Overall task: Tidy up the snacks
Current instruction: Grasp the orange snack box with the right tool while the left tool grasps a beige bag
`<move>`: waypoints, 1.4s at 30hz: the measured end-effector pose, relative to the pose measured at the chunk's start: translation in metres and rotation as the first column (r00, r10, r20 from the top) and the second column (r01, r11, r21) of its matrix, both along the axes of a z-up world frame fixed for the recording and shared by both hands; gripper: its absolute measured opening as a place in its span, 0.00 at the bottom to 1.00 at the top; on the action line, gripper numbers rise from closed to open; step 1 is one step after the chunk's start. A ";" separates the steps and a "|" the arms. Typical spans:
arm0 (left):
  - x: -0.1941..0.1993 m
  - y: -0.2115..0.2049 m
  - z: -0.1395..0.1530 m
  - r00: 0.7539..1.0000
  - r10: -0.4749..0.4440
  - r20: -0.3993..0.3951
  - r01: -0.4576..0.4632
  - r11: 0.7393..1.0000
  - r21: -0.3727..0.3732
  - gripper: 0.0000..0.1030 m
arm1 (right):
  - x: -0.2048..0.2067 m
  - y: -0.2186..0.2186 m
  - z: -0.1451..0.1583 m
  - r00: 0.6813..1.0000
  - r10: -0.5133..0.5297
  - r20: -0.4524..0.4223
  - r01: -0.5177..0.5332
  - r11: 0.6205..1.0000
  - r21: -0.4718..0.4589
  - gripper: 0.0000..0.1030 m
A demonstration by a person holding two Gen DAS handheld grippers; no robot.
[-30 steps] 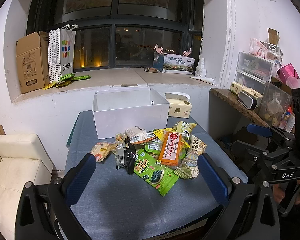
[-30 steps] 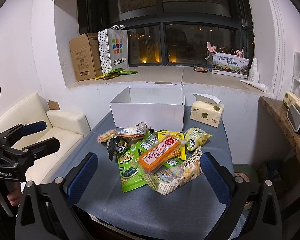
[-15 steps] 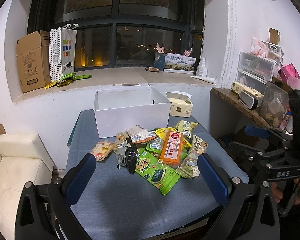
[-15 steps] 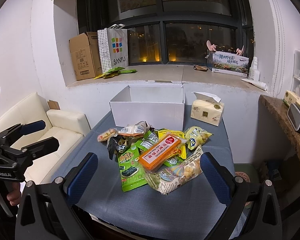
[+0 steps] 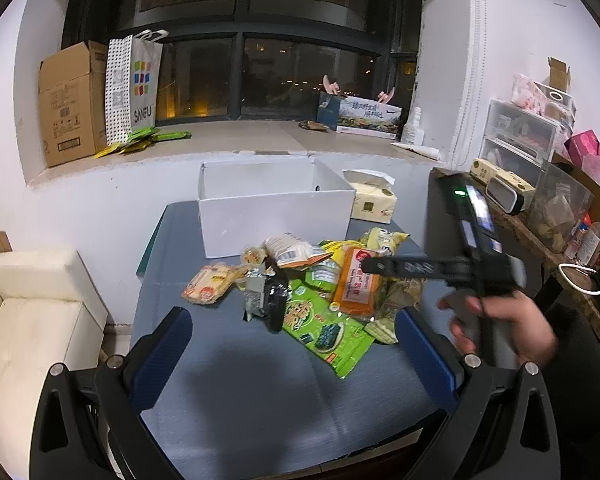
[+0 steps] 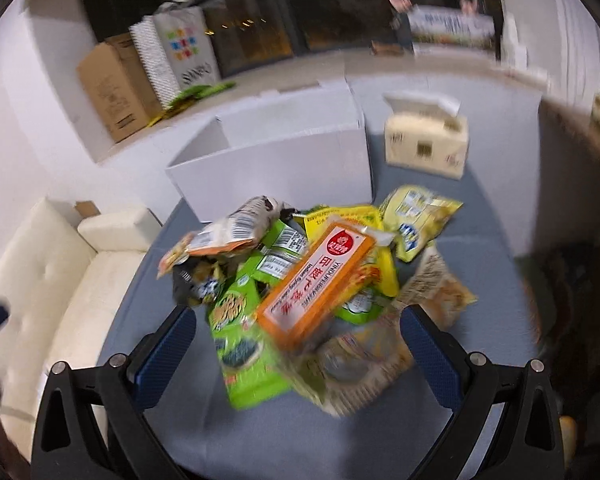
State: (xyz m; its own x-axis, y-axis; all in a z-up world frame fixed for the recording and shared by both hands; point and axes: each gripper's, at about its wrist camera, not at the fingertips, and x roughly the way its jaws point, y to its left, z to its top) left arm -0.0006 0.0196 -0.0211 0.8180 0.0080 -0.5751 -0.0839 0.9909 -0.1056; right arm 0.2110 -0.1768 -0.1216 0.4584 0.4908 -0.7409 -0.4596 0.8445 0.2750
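The snacks [image 6: 312, 280] are piled mid-counter [image 5: 260, 400], just before the white box [image 5: 274, 216]. The right gripper [image 6: 298, 344] is spread wide over the orange packet [image 6: 316, 284], holding nothing; the left gripper [image 5: 294, 344] is likewise wide and empty.

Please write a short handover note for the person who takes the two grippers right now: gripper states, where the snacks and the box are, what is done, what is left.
Left gripper: open, holding nothing, back from the pile.
Right gripper: open, holding nothing, low over the near side of the pile, orange pack between its fingers but not gripped. This view is blurred.
Snack pile: all on the blue table, in front of the white box.
White box: open; what shows of its inside has no snacks.
Done: nothing placed yet.
Left: move every pack into the box; the orange pack on top looks the easiest start.
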 end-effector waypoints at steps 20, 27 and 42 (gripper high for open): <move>0.048 0.033 -0.039 0.995 0.007 -0.101 -0.014 0.997 -0.073 1.00 | 0.037 0.014 -0.031 0.983 -0.043 -0.177 0.048 0.999 0.024 0.20; 0.093 0.024 -0.038 0.992 -0.031 -0.125 0.023 0.998 -0.062 1.00 | 0.017 -0.017 -0.015 0.996 -0.017 -0.090 0.021 0.998 0.052 0.13; 0.278 0.020 -0.099 0.859 0.067 -0.508 -0.108 0.993 -0.053 1.00 | -0.009 -0.076 0.023 1.000 -0.011 0.006 0.009 0.988 0.155 0.12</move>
State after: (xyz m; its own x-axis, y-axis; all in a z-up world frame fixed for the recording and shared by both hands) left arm 0.2777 0.0400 -0.1205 0.4136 0.0045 -0.9104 -0.2323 0.9674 -0.1008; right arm 0.2024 -0.2528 -0.0985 0.4689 0.5946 -0.6531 -0.4538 0.7966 0.3995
